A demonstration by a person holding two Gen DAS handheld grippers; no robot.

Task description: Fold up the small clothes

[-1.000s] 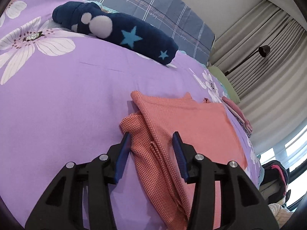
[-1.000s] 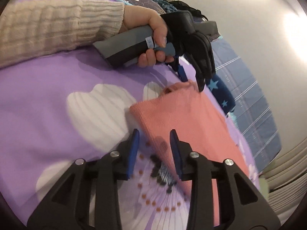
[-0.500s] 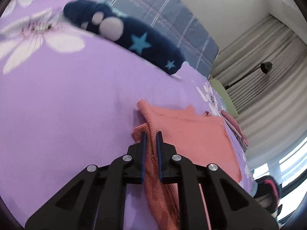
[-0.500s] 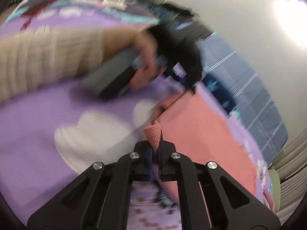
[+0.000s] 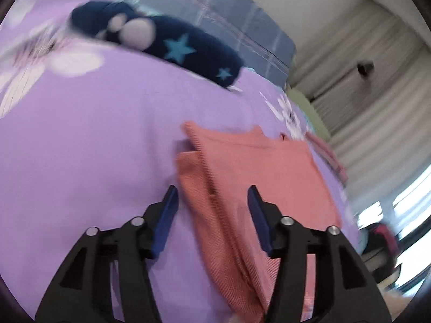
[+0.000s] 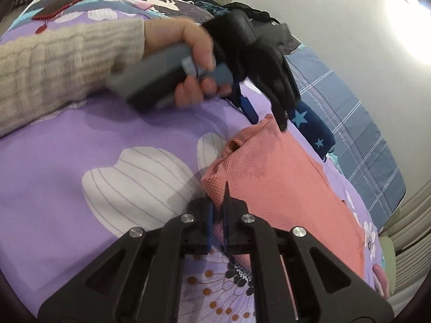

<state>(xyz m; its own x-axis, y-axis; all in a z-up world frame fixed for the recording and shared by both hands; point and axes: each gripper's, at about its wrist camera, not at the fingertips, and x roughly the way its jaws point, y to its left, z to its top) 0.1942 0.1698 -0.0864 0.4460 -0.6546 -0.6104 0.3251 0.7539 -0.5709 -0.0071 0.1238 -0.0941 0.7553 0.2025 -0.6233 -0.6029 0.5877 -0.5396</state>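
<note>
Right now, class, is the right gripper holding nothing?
No: the right gripper is shut on a corner of the salmon garment.

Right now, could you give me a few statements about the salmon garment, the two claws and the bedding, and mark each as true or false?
1. The right claw is shut on a corner of the salmon garment. True.
2. The left claw is clamped tight on the garment. False: its jaws are opening, with the garment's edge lying between them.
3. The garment lies on a purple flowered bedspread. True.
4. The navy star-print item lies on top of the garment. False: it lies apart, near the blue checked pillow.
5. The hand wears a cream knit sleeve. True.
</note>
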